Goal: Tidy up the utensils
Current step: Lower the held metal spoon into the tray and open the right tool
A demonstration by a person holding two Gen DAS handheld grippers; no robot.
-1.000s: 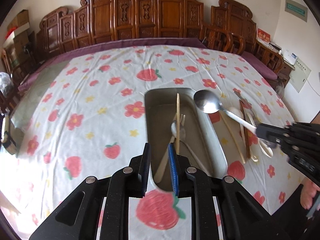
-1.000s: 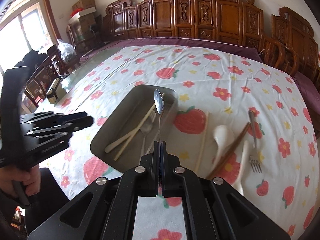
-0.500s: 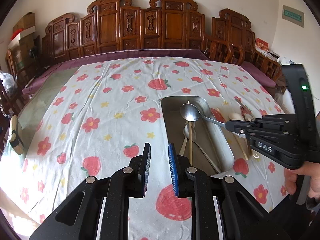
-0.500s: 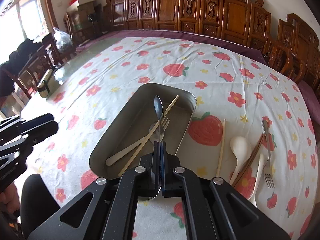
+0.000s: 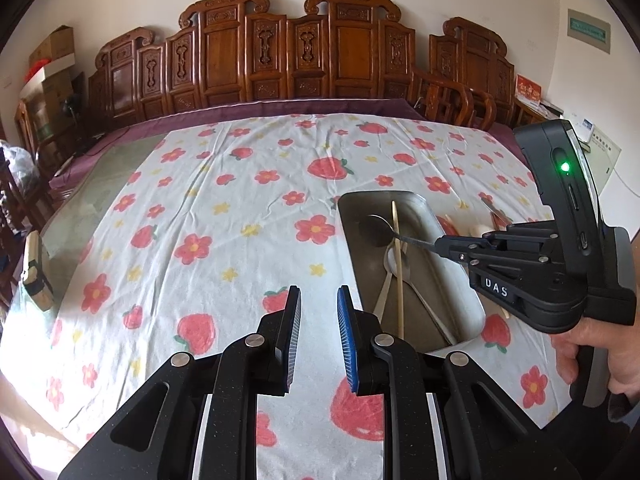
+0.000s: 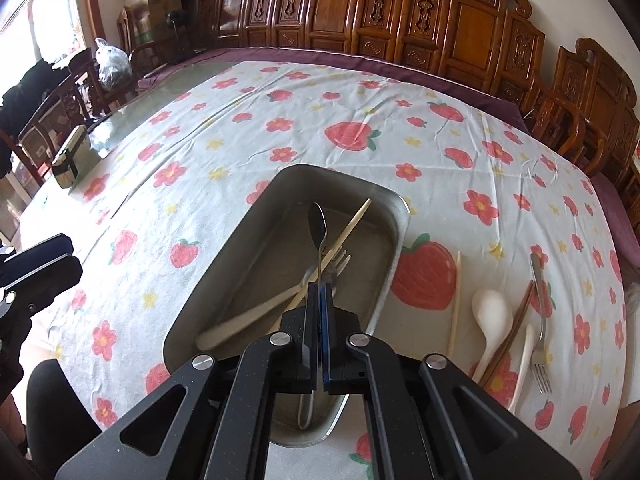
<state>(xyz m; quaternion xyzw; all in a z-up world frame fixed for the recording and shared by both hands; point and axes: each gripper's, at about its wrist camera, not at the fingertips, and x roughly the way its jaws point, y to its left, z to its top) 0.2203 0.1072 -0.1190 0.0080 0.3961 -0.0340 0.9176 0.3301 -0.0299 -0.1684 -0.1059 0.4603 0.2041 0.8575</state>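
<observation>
My right gripper [image 6: 320, 290] is shut on the handle of a metal spoon [image 6: 318, 220], whose bowl hangs over the steel tray [image 6: 240, 240]. In the tray lie a pale chopstick [image 6: 354, 222], a fork [image 6: 340, 258], a cream handle [image 6: 248, 320] and another metal spoon. In the left wrist view the right gripper [image 5: 440, 245] reaches in from the right and holds the spoon [image 5: 376, 227] low over the tray [image 5: 348, 240]. My left gripper [image 5: 318, 316] stands open over the cloth, left of the tray, with nothing between its fingers.
Right of the tray on the strawberry cloth lie a single chopstick [image 6: 456, 300], a white spoon [image 6: 486, 312], brown chopsticks [image 6: 516, 328] and a fork [image 6: 540, 300]. A small box [image 6: 72, 160] sits on the glass at far left. Carved wooden chairs [image 6: 472, 40] ring the table.
The right gripper has carried the spoon leftward from the tray's right rim to over its inside and lower. The left gripper has shifted left, off the tray's near end.
</observation>
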